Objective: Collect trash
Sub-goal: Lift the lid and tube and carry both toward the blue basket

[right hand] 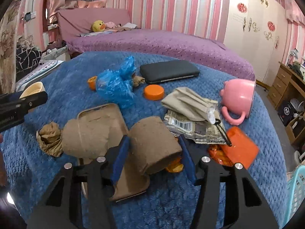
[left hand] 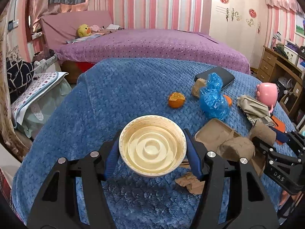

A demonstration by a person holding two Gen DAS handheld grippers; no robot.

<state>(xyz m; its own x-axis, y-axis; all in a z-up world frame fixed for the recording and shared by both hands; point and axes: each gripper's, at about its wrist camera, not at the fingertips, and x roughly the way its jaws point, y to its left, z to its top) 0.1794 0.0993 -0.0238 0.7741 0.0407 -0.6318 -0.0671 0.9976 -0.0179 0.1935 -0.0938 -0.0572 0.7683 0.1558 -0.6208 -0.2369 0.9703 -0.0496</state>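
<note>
My left gripper point(left hand: 152, 148) is shut on a cream paper cup point(left hand: 152, 146), held above the blue blanket point(left hand: 114, 95) with its mouth toward the camera. My right gripper point(right hand: 154, 148) is shut on a brown cardboard roll point(right hand: 155, 145), lifted slightly over the blanket. A second brown roll point(right hand: 85, 135) lies on a tan phone case point(right hand: 101, 112). Crumpled brown paper point(right hand: 49, 139), a blue plastic bag point(right hand: 114, 85), an orange peel point(left hand: 176, 99), a printed wrapper point(right hand: 190, 127) and an orange wrapper point(right hand: 219, 154) lie around.
A black phone point(right hand: 169, 70), an orange lid point(right hand: 154, 92), a tipped pink mug point(right hand: 240, 99), a folded beige cloth point(right hand: 188, 103) and an orange cup point(right hand: 238, 148) are on the blanket. A purple bed point(left hand: 152, 42) is behind. A teal basket point(right hand: 296, 190) stands at the right edge.
</note>
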